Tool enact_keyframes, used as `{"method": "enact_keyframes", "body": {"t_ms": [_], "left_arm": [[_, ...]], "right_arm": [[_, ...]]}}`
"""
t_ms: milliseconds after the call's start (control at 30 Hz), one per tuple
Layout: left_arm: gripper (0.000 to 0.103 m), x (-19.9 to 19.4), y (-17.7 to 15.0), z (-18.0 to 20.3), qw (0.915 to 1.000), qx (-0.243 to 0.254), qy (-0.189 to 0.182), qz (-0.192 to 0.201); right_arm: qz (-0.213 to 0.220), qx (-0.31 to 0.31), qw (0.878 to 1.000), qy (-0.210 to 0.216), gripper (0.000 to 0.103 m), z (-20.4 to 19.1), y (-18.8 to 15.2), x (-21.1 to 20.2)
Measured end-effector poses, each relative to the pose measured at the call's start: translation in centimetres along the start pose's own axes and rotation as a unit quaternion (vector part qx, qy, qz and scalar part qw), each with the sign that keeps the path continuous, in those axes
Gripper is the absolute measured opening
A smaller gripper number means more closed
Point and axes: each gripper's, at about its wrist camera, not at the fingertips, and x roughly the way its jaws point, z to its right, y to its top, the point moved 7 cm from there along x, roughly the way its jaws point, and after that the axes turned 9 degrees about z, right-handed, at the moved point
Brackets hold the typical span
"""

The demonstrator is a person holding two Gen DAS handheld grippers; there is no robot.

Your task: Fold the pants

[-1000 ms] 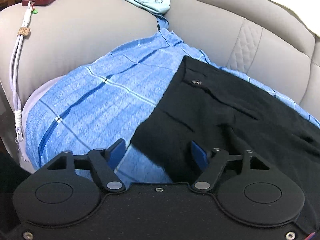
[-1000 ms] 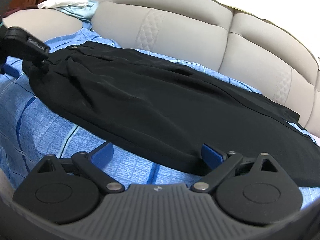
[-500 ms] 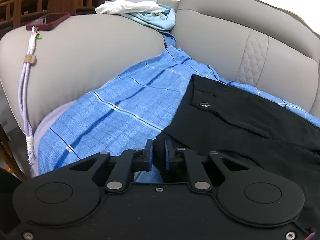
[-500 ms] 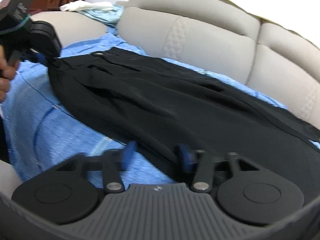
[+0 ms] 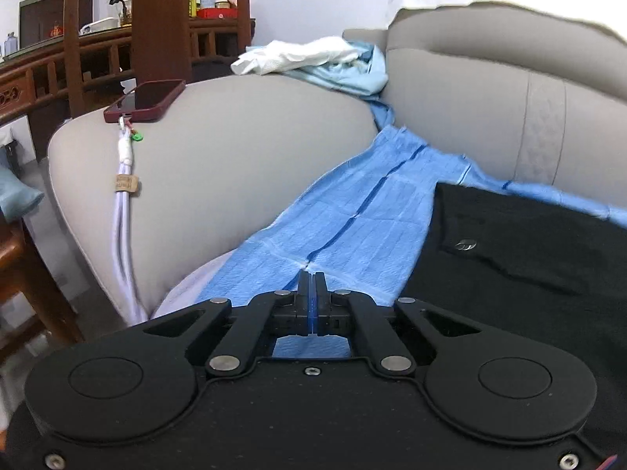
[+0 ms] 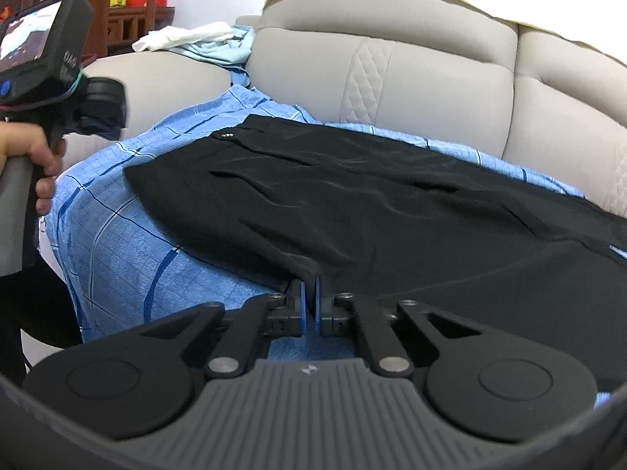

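Black pants (image 6: 392,203) lie spread flat on a blue checked sheet (image 6: 117,258) over the sofa seat. My right gripper (image 6: 310,286) is shut on the pants' near edge, and a small fold of black cloth rises between its pads. In the left wrist view the pants (image 5: 529,258), with a metal button (image 5: 466,244), lie to the right of my left gripper (image 5: 311,280). That gripper is shut with only the sheet (image 5: 352,227) showing behind its tips and no cloth visible between them. A hand (image 6: 35,156) holds it up, left of the pants' waist corner.
The grey sofa's armrest (image 5: 235,156) carries a dark red phone (image 5: 145,100) with a white cable (image 5: 123,203) hanging down. White and light blue clothes (image 5: 309,55) lie heaped on the armrest's far end. Wooden furniture (image 5: 156,19) stands behind, to the left.
Both grippers went from wide open to shut and rose a little. The right one closed on the pants' near edge. The left one closed at the waist corner and now sits left of it.
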Motion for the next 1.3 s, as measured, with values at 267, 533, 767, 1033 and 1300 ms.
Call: {"method": "enact_keyframes", "body": {"t_ms": [267, 533, 767, 1033, 1300], "left_arm": [[0.011, -0.2, -1.1, 1.1, 0.9975, 0.019, -0.061, -0.030], [0.066, 0.4, 3.2, 5.9, 0.9905, 0.024, -0.132, -0.030], [0.090, 4.4, 7.6, 10.5, 0.9818, -0.024, -0.175, -0.070], [0.091, 12.3, 9.5, 15.1, 0.9715, -0.085, -0.171, -0.140], [0.092, 20.3, 7.8, 18.2, 0.9777, -0.084, -0.104, -0.162]], "right_arm": [[-0.046, 0.031, 0.998, 0.017, 0.027, 0.3, -2.3, 0.4], [-0.008, 0.093, 0.995, -0.016, 0.070, 5.4, 2.3, -0.5], [0.004, 0.173, 0.977, -0.123, 0.093, 16.1, 6.7, 2.5], [-0.044, 0.217, 0.963, -0.154, 0.103, 26.1, 11.9, 11.2], [-0.142, 0.267, 0.934, -0.192, 0.103, 32.4, 11.1, 23.1]]}}
